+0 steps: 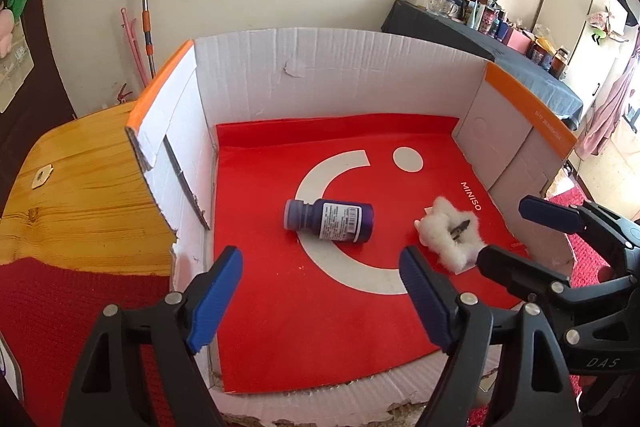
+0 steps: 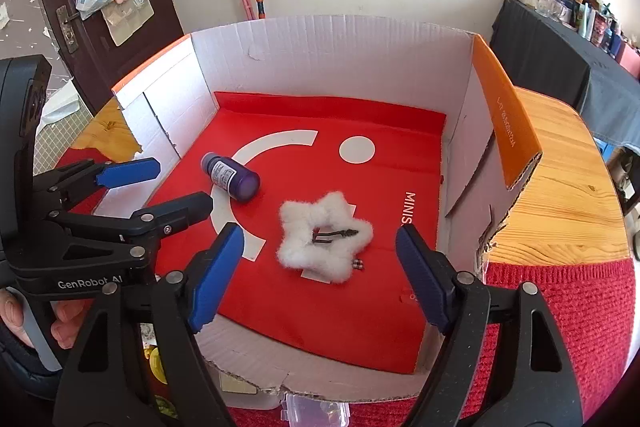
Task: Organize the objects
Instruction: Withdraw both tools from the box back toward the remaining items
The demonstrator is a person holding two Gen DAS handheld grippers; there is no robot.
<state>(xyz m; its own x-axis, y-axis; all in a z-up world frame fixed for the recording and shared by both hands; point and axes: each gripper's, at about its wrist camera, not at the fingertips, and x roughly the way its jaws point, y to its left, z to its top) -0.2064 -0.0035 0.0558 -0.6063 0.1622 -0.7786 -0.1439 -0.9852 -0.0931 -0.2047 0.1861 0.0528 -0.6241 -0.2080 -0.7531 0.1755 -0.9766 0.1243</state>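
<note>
Lay on its side mid-floor of the white cardboard box (image 2: 320,39): purple plastic bottle (image 2: 231,177). Beside it, fluffy white star-shaped hair clip (image 2: 325,242). Hovered released, empty: left tongs (image 1: 320,303), right tongs (image 2: 320,275).

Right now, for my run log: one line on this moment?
left gripper: open | right gripper: open | bottle: lying in box | star clip: beside it

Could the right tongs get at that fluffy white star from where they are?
Probably yes. The right tongs are open and hover just in front of the star, which lies alone on the red mat; the bottle sits off to the side.
</note>
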